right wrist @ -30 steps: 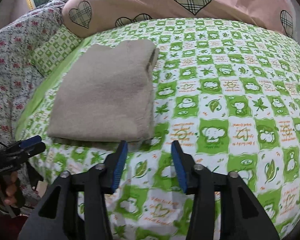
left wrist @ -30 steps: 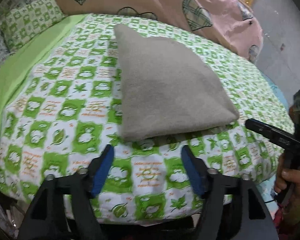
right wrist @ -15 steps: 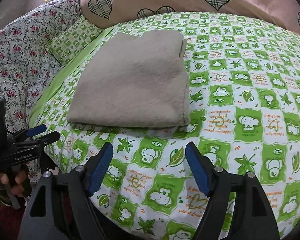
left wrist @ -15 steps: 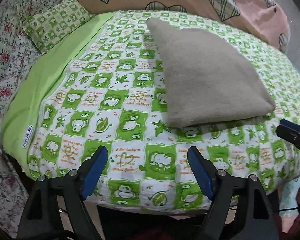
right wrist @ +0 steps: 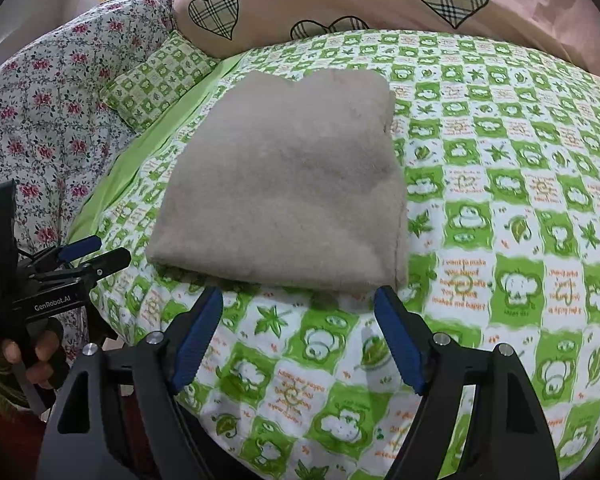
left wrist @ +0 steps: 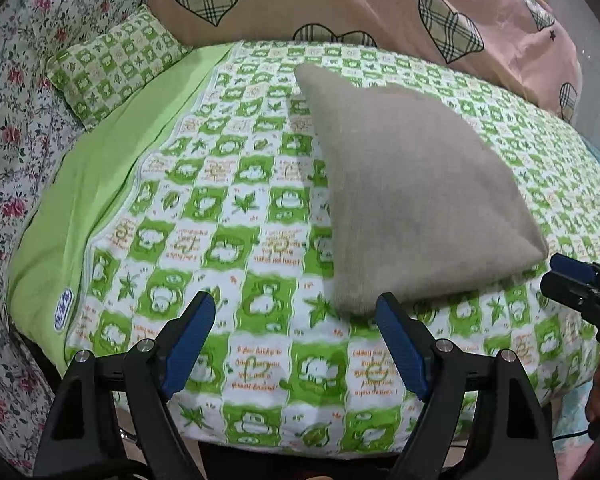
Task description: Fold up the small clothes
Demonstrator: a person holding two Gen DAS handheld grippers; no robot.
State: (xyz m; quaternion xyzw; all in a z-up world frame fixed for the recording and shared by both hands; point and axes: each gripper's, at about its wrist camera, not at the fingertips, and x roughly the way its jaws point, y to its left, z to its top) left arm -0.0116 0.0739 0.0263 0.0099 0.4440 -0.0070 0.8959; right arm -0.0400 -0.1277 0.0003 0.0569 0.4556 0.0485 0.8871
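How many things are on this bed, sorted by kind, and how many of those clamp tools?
Folded beige garment: 1
Small green checked pillow: 1
Pink heart-print pillow or quilt: 1
Clamp tools: 2, left gripper, right gripper, both open and empty
Total: 5

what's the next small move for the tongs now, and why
Probably back both tongs away rather than grip again. The beige garment already lies folded into a compact stack on the green checked bedspread. The left tongs are open and empty; the right tongs are opening with nothing between them, just short of the garment's near edge. No loose flap shows.
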